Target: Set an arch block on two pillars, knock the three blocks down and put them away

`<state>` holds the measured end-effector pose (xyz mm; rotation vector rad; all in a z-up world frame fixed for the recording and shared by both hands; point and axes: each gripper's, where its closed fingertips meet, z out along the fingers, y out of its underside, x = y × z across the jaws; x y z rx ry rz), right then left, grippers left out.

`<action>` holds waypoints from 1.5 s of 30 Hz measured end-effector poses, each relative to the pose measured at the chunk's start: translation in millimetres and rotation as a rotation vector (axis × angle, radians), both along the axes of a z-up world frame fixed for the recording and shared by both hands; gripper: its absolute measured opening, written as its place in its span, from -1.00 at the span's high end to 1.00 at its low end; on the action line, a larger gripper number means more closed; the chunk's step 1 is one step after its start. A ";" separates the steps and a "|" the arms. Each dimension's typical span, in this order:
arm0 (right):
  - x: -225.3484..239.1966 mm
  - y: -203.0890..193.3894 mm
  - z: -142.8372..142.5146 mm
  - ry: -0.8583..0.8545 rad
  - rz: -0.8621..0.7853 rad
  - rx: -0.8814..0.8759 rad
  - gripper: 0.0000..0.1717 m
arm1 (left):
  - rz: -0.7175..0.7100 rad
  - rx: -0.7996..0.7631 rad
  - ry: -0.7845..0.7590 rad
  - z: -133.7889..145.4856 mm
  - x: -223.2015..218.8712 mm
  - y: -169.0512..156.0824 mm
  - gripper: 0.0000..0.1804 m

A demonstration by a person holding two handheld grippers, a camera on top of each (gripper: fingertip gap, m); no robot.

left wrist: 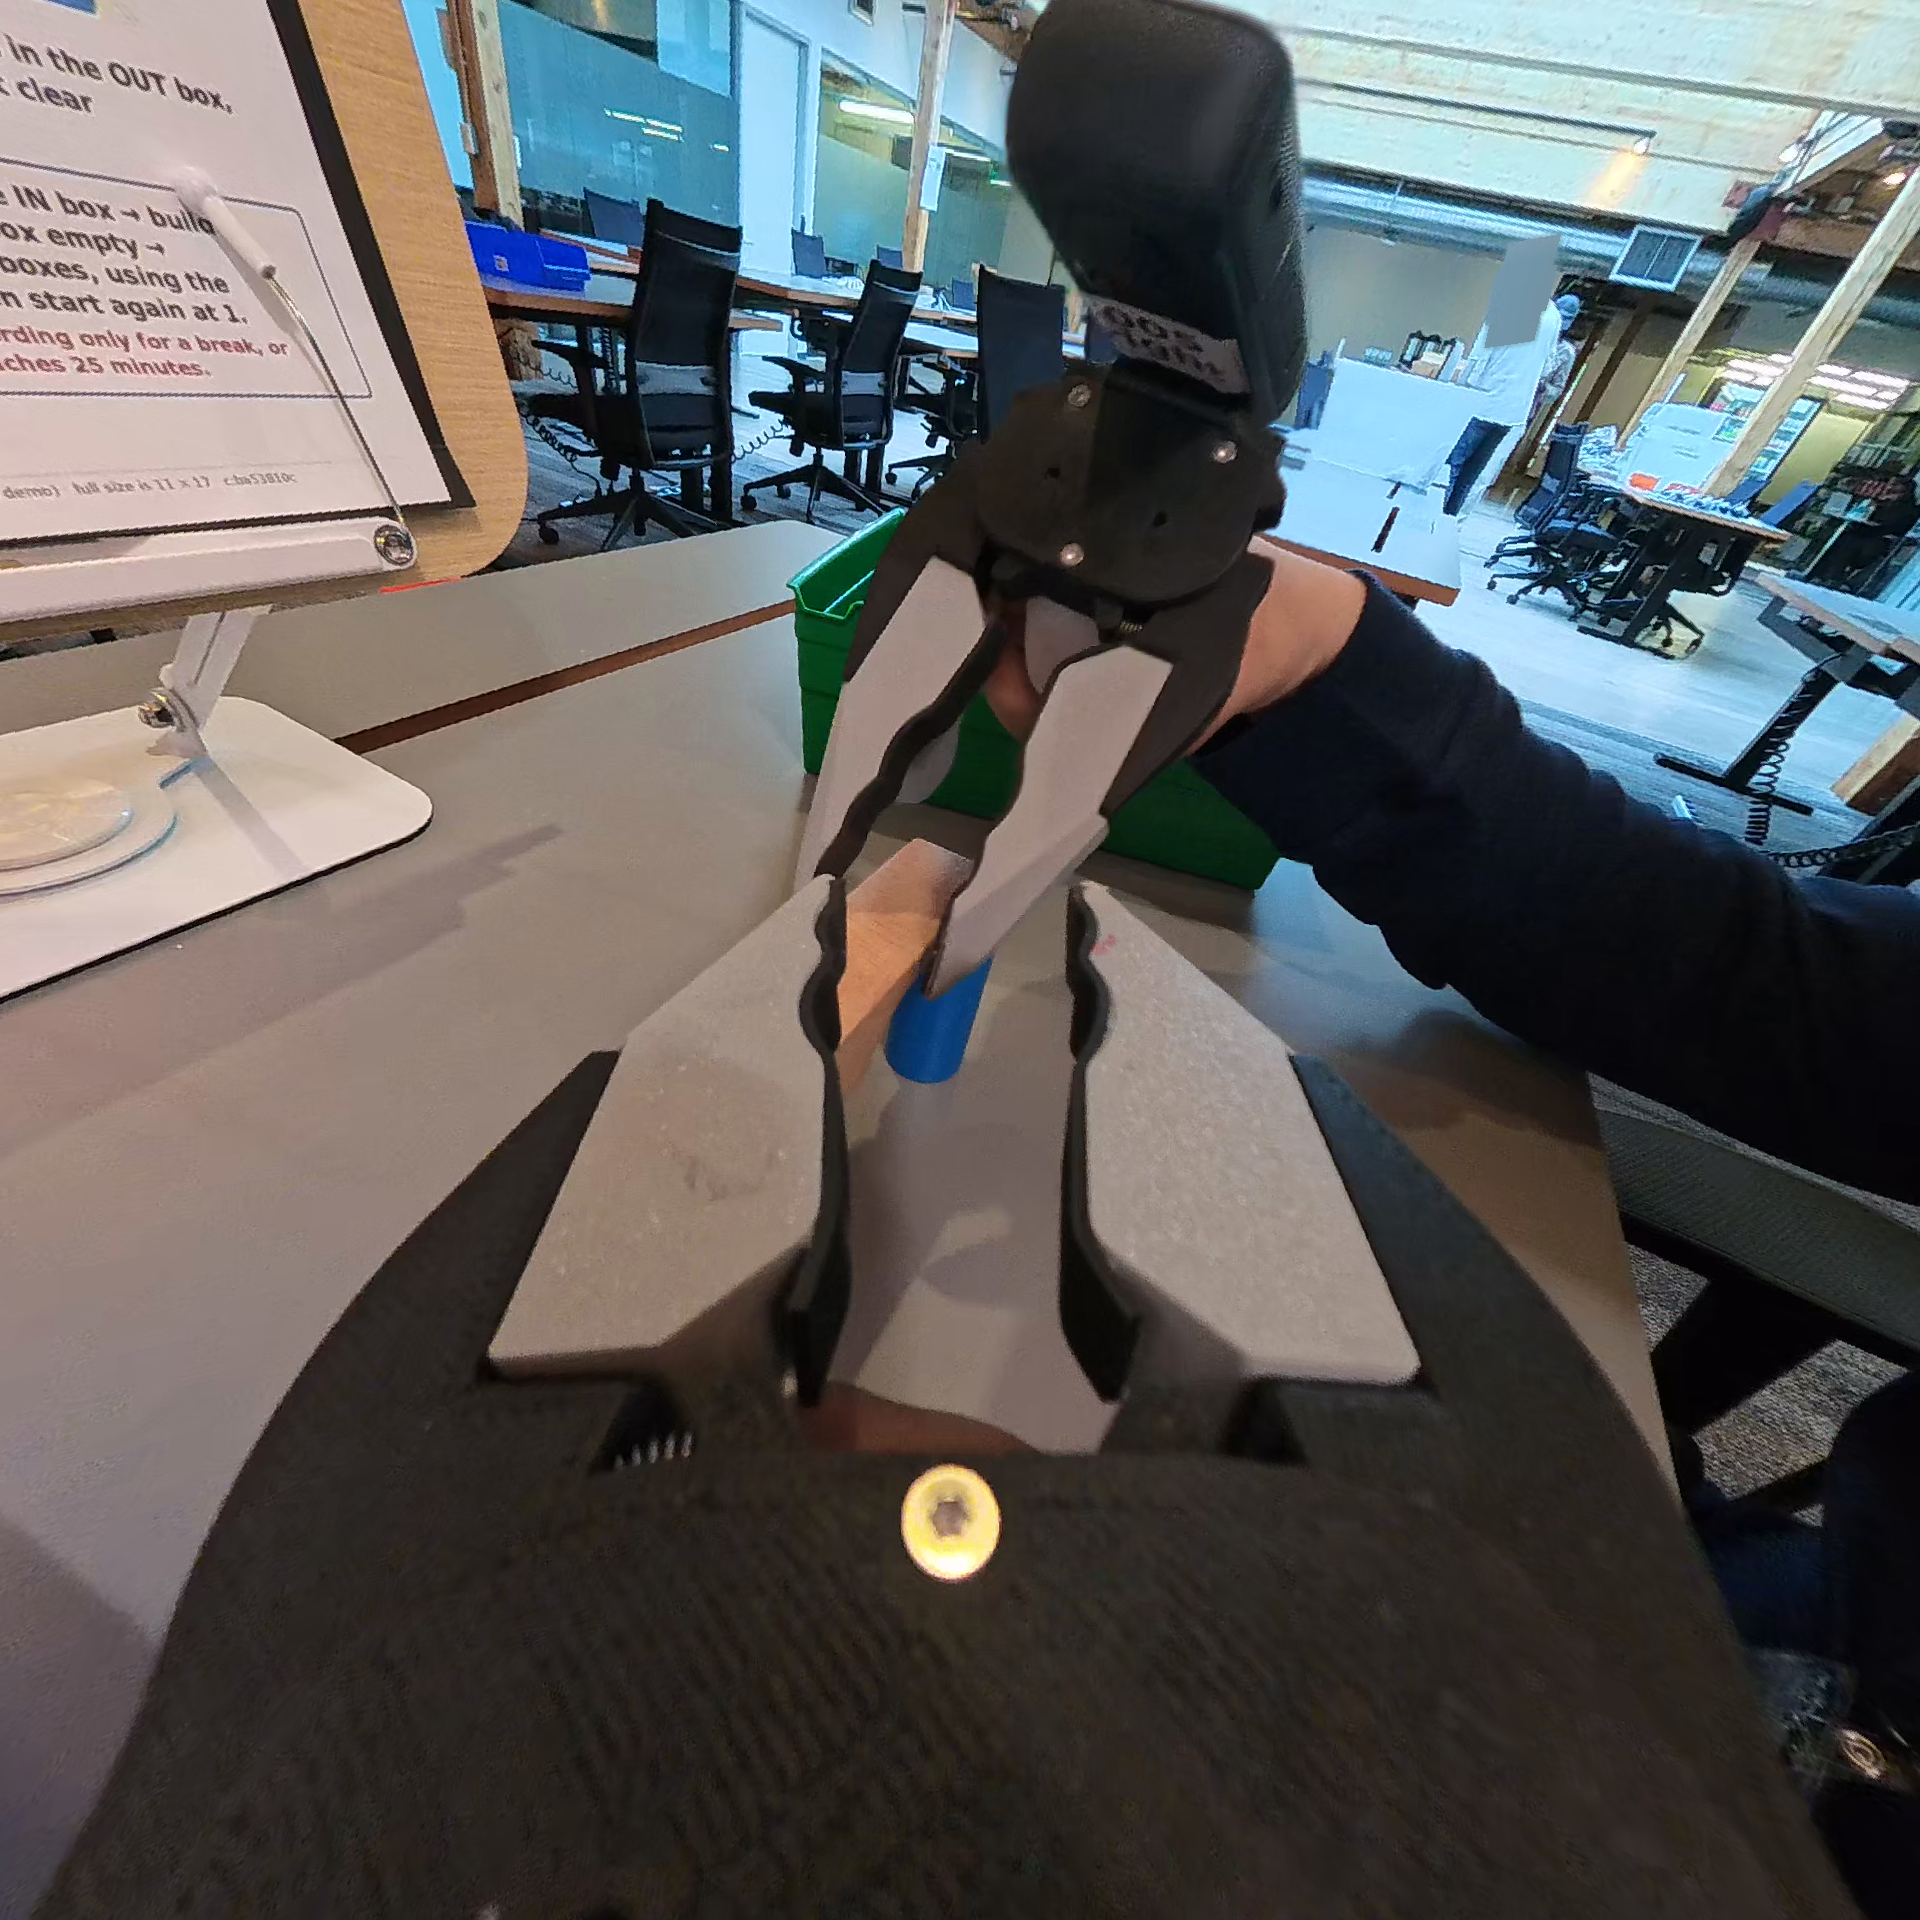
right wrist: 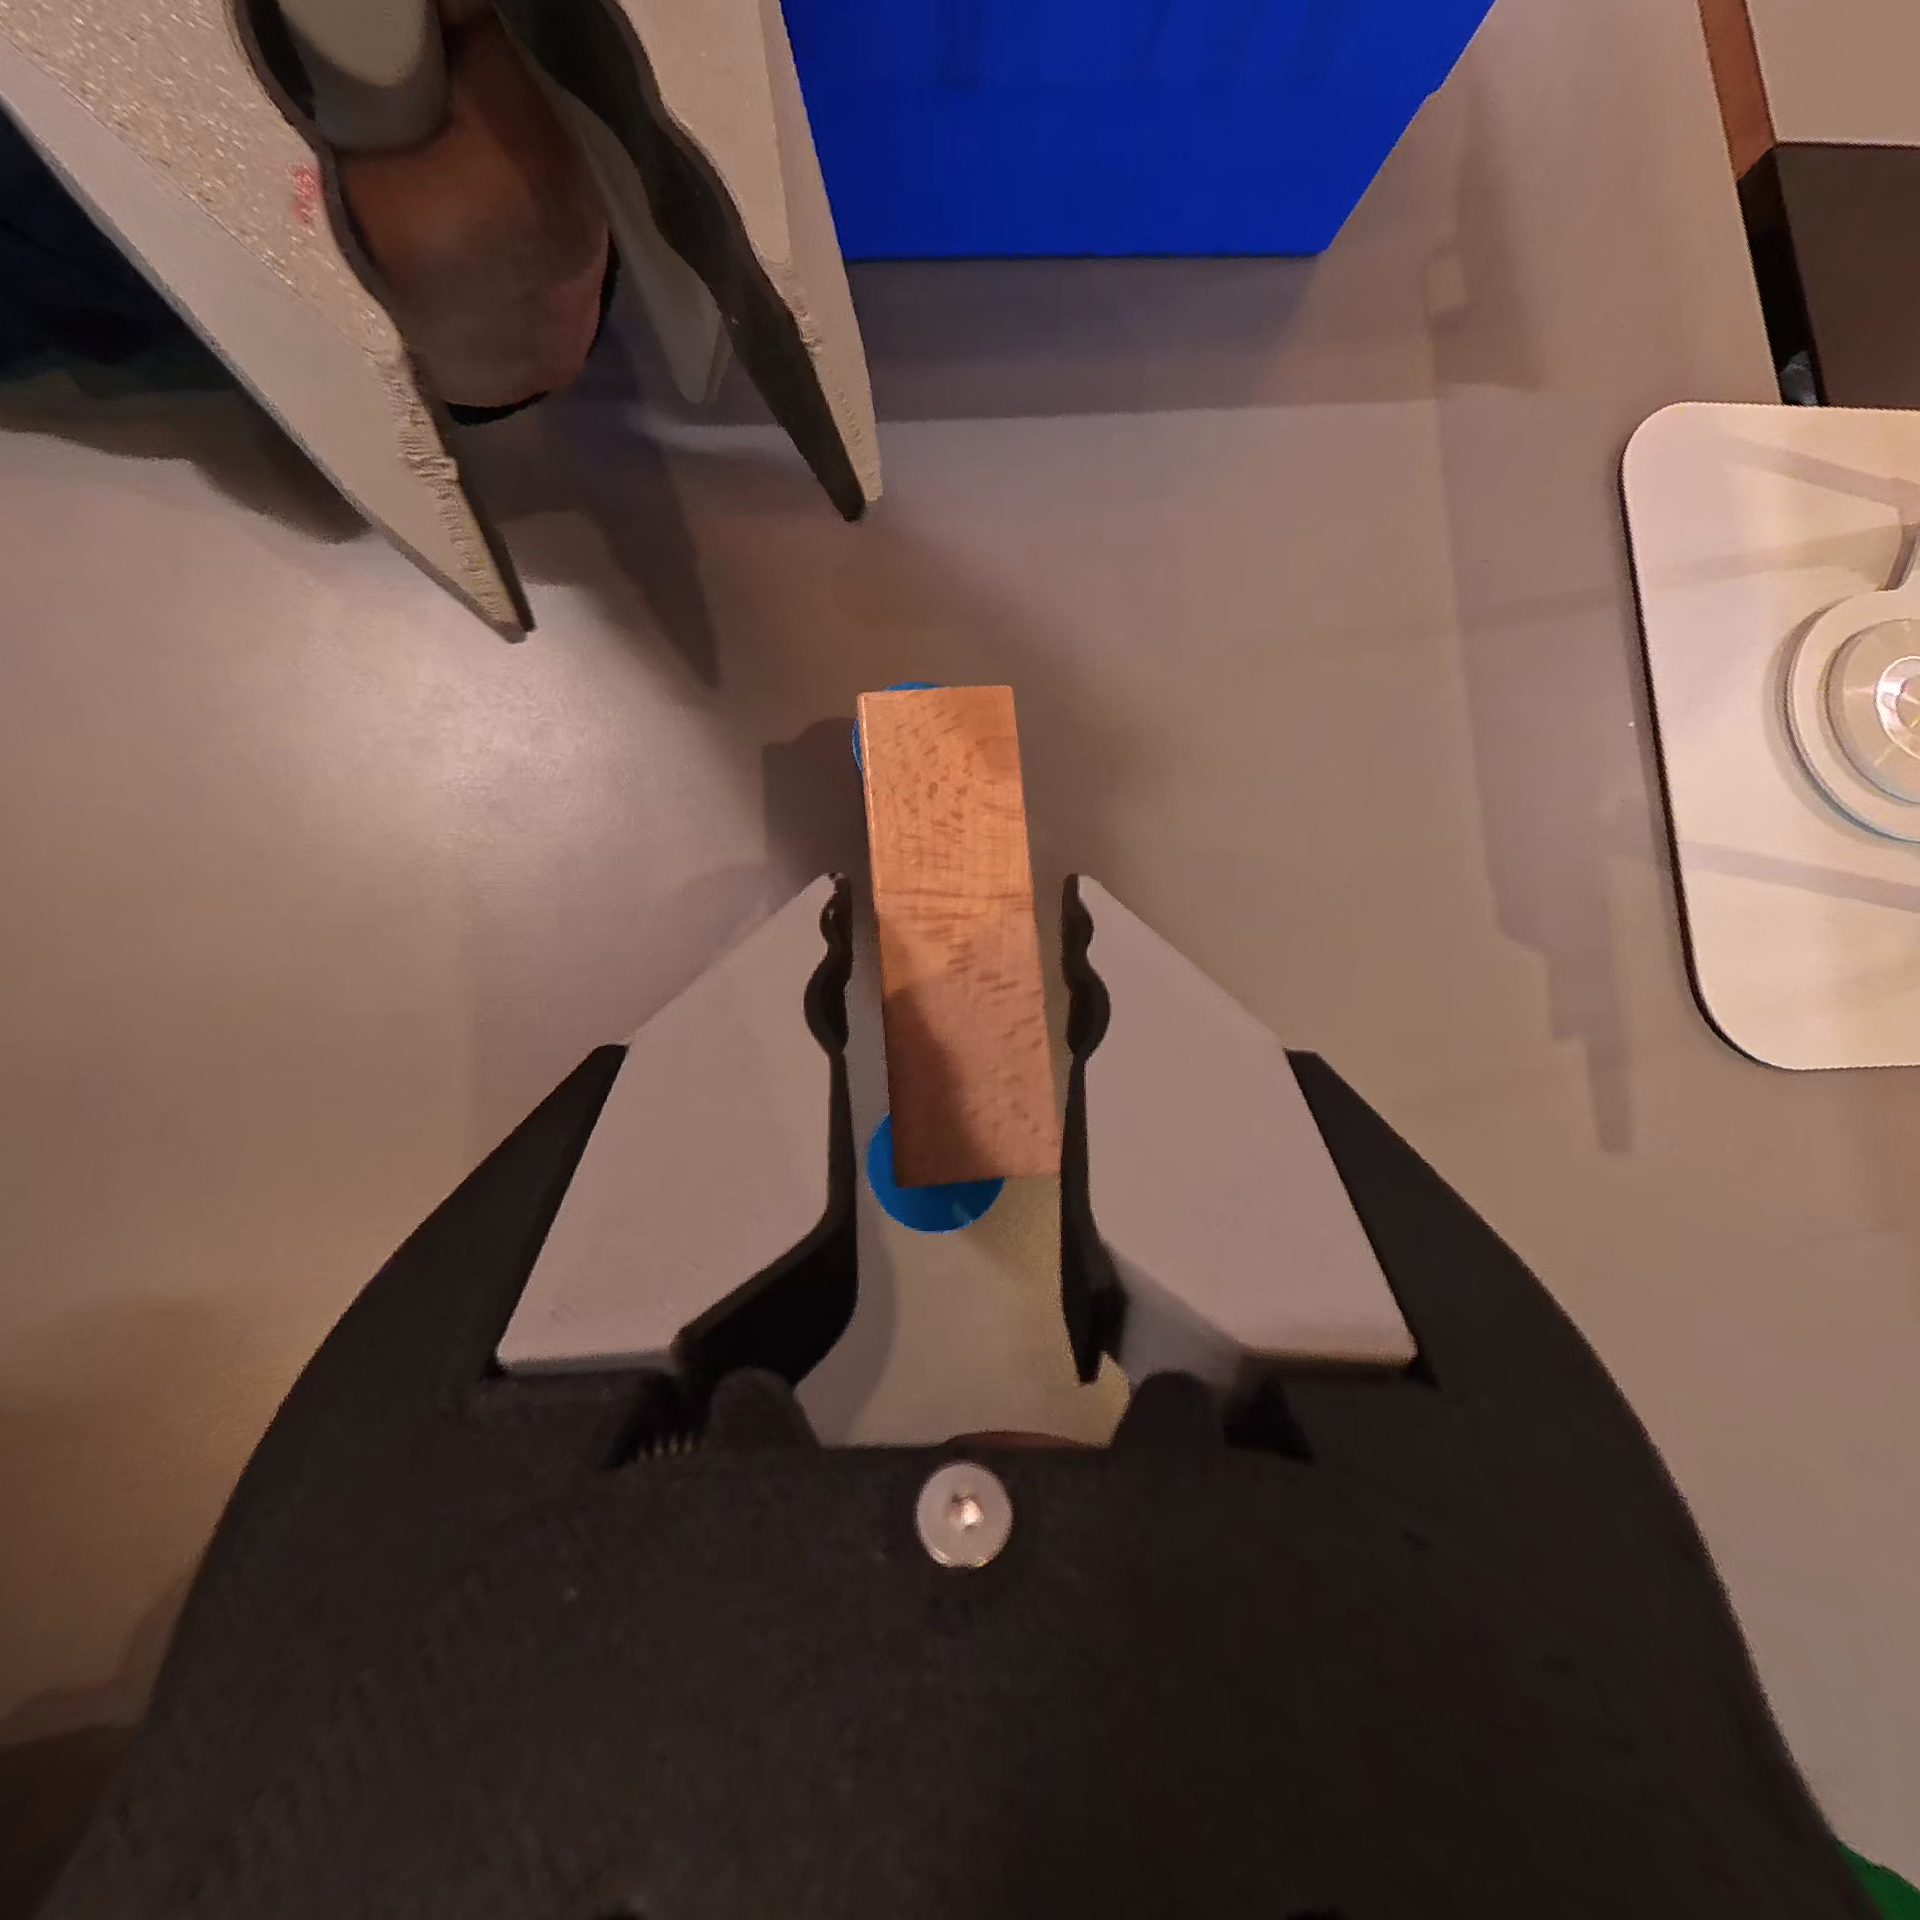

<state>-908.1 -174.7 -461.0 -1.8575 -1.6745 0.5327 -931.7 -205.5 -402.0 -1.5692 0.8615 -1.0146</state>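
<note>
Tongs (right wrist: 954, 883) in the right hand are being held spread over the wooden block (right wrist: 945, 790), one finger down each long side. A sliver of table is showing between each pad and the wood, so nothing is being gripped. The block is lying flat across two blue pillars: the near one (right wrist: 914, 1205) is peeking out under its near end and the far one (right wrist: 904, 688) is barely showing at its far end. The block is sitting slightly skewed and off-centre on the near pillar.

The placing appears done and the letting go is judged to be the step in hand. The right tongs are best being lifted straight up, with both pads kept off the wood, since a brush against either side could drag the block off its narrow seats. The knock-down should be saved for once the stack is seen to be standing free.

The left tongs (right wrist: 684, 566) are being held open and empty, apart from the far end of the block.

Everything is being carried by a smooth grey table (right wrist: 416, 831). A blue bin (right wrist: 1091, 125) is standing beyond the stack, a green bin (left wrist: 1184, 821) on the opposite side, and a white stand (right wrist: 1787, 935) bearing a printed sheet (left wrist: 156, 260) off to one side. Beyond, an open office with desks and black chairs (left wrist: 665, 343) is being shown.
</note>
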 end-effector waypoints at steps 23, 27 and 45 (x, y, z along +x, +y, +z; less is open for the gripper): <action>82.3 -3.8 36.4 0.493 -0.556 0.179 1.00 | 0.387 0.095 0.168 -14.1 -36.1 48.0 0.94; 94.1 -8.0 -1.2 0.439 -0.636 0.108 1.00 | 0.442 0.030 0.258 -36.7 -44.7 56.1 1.00; 79.7 -8.8 -60.8 0.223 -0.671 0.043 0.96 | 0.449 -0.017 0.391 -73.0 -45.9 59.3 0.88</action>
